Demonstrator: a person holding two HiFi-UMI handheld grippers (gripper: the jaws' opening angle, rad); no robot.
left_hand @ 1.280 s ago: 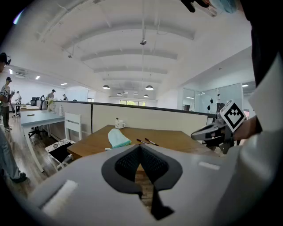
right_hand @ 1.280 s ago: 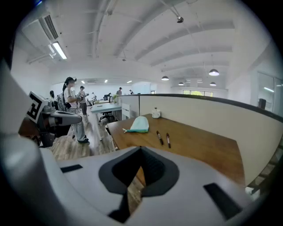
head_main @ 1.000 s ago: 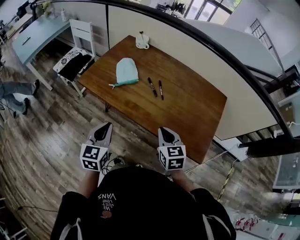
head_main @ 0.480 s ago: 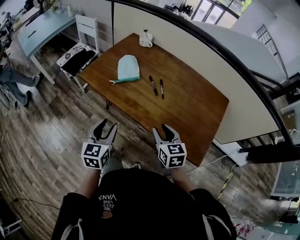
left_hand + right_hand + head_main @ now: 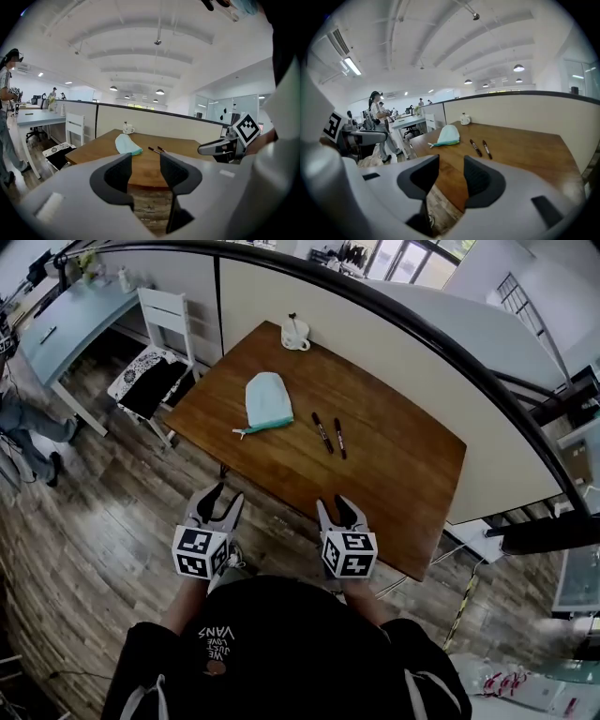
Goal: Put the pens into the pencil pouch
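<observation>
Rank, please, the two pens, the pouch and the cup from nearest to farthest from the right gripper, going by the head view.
1. The pen on the right and the pen on the left, just ahead of the right gripper: too close to call.
2. The teal pouch, further off to the left.
3. The white cup, farthest back, beyond the pouch.

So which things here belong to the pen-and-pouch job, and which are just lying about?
Job: pale blue pencil pouch, two dark pens lying beside it on the wooden table.
Lying about: white cup at the table's far edge, white chair, pale desk beyond.
</observation>
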